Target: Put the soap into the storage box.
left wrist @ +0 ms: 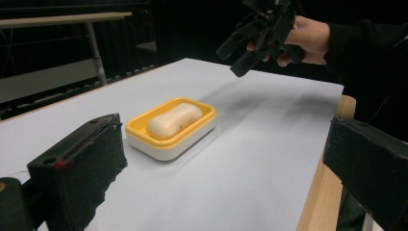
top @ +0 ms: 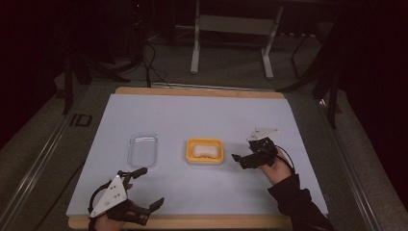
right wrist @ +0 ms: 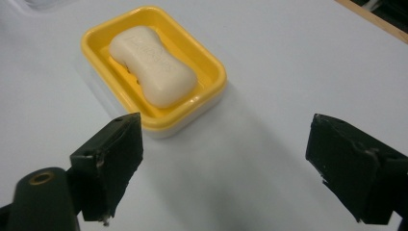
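At mid-tabletop (top: 192, 115) I see the soap bar (top: 204, 151) in its yellow dish (top: 205, 160). My right hand-held gripper (top: 245, 158) hovers beside it, jaws wide apart and empty (touching nothing). Left hand-held gripper (top: 144, 187), also spread empty, sits near the front edge.

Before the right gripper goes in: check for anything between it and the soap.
Nothing visible blocks it. The right gripper, jaws open, sits just right of the yellow dish holding the soap, with bare sheet between. The clear lid lies beyond the dish.
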`<state>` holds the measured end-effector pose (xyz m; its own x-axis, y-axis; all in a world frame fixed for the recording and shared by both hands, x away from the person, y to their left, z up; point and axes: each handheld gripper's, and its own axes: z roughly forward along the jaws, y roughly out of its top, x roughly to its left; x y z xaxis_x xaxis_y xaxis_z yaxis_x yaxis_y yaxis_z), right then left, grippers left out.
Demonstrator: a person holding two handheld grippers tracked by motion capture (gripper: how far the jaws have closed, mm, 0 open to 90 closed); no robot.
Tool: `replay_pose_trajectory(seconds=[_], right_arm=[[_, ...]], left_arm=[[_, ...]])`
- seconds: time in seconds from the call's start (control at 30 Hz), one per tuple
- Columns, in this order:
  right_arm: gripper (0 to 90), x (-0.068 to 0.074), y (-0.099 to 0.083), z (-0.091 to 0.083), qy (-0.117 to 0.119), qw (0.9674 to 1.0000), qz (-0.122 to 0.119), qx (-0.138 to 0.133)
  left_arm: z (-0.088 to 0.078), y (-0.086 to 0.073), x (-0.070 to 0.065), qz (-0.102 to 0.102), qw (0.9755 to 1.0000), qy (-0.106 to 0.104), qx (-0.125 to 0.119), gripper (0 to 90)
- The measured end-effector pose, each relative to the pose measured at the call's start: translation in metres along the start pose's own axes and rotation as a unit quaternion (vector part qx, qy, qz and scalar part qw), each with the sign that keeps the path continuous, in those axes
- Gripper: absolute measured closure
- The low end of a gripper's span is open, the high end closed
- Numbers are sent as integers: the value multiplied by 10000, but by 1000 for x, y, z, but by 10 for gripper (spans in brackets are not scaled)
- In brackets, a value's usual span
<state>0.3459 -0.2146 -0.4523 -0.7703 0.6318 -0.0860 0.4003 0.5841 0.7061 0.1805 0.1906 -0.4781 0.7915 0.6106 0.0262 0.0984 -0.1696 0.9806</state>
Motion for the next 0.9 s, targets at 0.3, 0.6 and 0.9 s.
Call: replay_pose_trajectory(seconds=[0.3,0.6,0.9], right_arm=[[128,6,-19,-5,-106,9999,63,75],[127,13,-36,-13,-254,9995,168,-64],[128,12,-44,-23,-501,9984,218,-150]], left_arm=[[0,0,0,21,10000,-6,26,11],[1,0,-1,24,10000,-30,46,11],[1,0,-2,53,9999,-52,79,11]])
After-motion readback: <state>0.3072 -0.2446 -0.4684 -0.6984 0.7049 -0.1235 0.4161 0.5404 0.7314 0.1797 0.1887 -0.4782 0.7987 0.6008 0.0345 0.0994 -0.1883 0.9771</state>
